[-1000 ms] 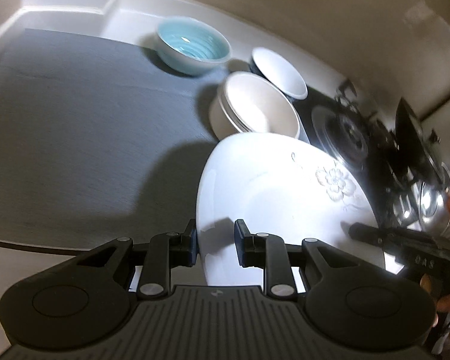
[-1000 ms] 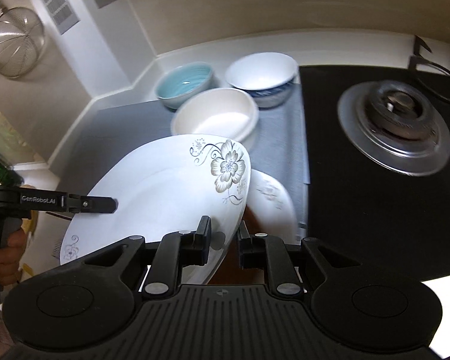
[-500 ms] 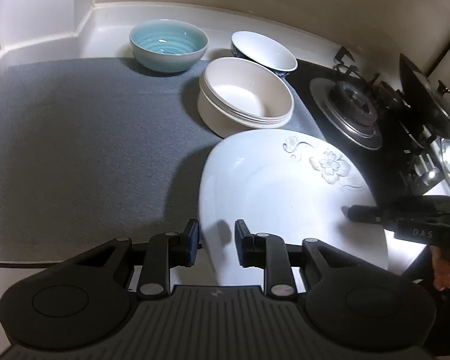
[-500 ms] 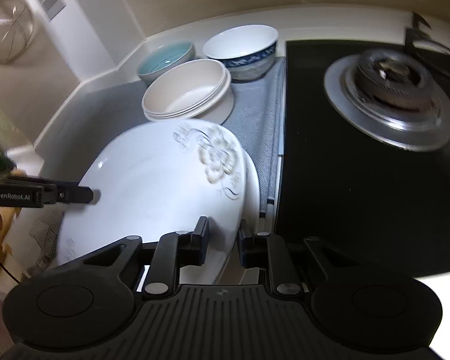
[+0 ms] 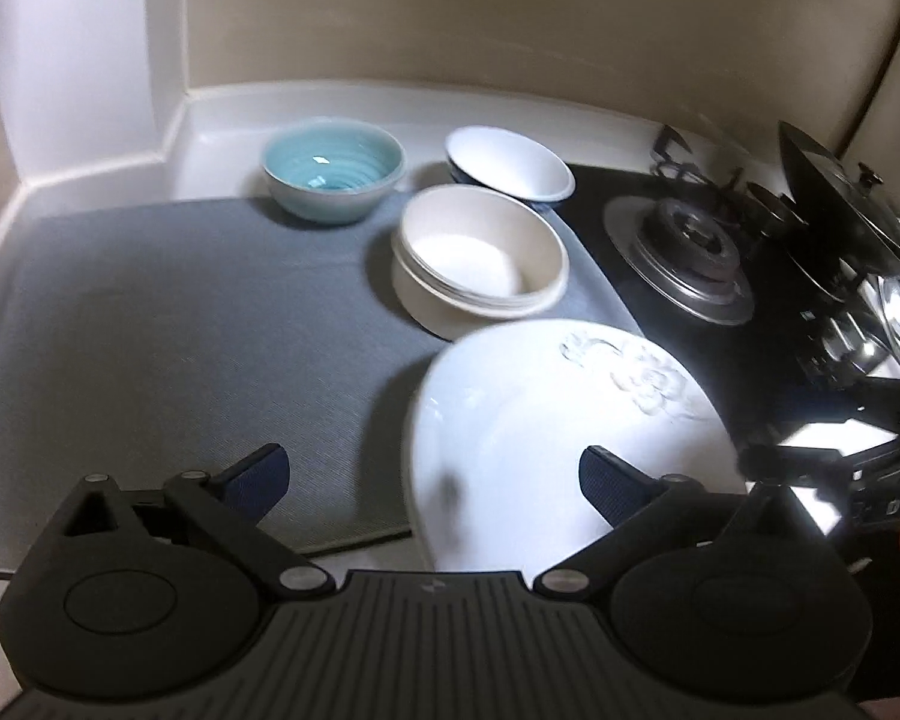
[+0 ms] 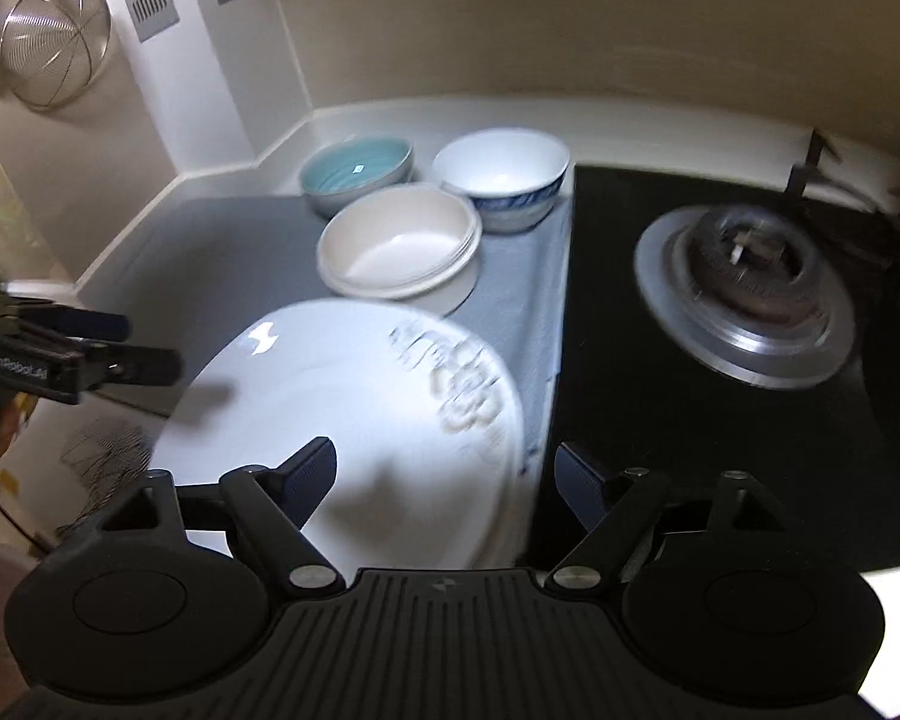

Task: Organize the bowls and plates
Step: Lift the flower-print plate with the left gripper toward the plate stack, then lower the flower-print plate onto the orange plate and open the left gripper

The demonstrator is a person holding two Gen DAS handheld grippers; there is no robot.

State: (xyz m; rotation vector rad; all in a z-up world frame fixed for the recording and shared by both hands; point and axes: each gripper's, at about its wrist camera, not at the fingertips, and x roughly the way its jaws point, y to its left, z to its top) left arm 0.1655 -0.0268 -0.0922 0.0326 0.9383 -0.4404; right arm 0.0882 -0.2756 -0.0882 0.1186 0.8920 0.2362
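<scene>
A large white plate with a flower pattern (image 5: 546, 420) (image 6: 354, 396) lies at the front edge of the grey mat (image 5: 168, 324), on top of another plate whose rim shows under it. Behind it stands a stack of cream bowls (image 5: 480, 264) (image 6: 399, 246), then a teal bowl (image 5: 333, 177) (image 6: 357, 171) and a white bowl with blue outside (image 5: 507, 162) (image 6: 501, 177). My left gripper (image 5: 432, 480) is open, its jaws wide on either side of the plate's near left rim. My right gripper (image 6: 447, 474) is open over the plate's right rim.
A black gas hob with a steel burner (image 5: 684, 252) (image 6: 744, 294) lies right of the mat. Pots and lids (image 5: 840, 222) stand at the far right. A wire strainer (image 6: 54, 48) hangs on the left wall. White walls enclose the counter's back and left.
Both grippers have opened wide and let go of the flowered plate, which was lowered from a tilt onto the plate beneath. Both grippers have drawn back a little.
</scene>
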